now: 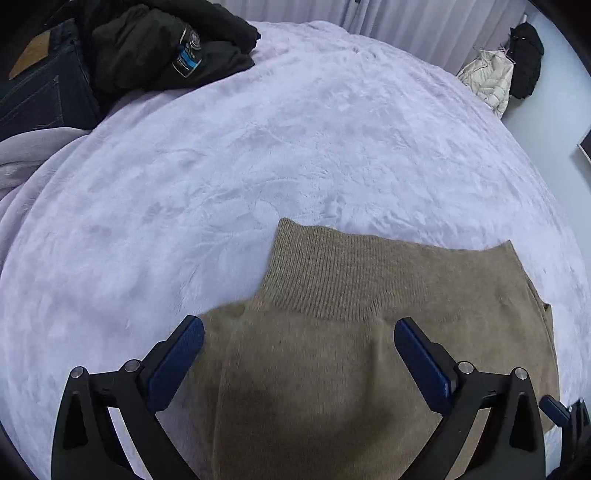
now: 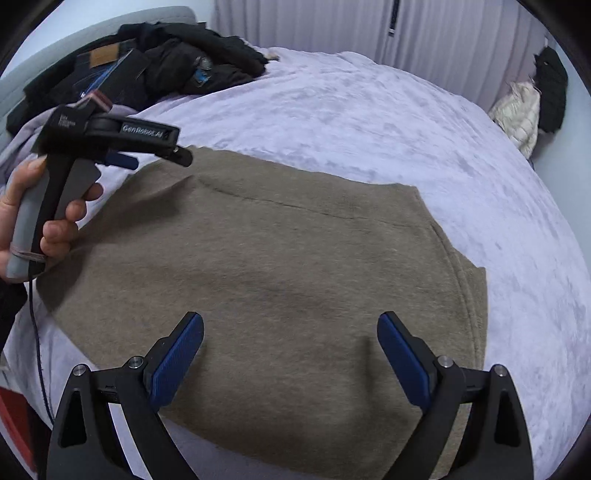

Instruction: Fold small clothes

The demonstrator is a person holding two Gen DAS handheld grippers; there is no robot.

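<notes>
A tan knit sweater [image 2: 280,266] lies flat on the lilac bed cover, partly folded into a rough rectangle. In the left wrist view its ribbed collar [image 1: 332,273] points away from me. My left gripper [image 1: 299,332] is open and empty, hovering over the sweater just below the collar. It also shows in the right wrist view [image 2: 159,155], held by a hand at the sweater's far left corner. My right gripper [image 2: 290,328] is open and empty above the sweater's near edge. One of its fingers [image 1: 554,408] shows at the lower right of the left wrist view.
A pile of dark clothes and jeans [image 2: 155,70] lies at the far left of the bed [image 1: 295,129]. A cream jacket and a black garment [image 2: 532,107] hang at the far right by the curtains [image 2: 424,33]. A red object [image 2: 14,424] sits at the lower left.
</notes>
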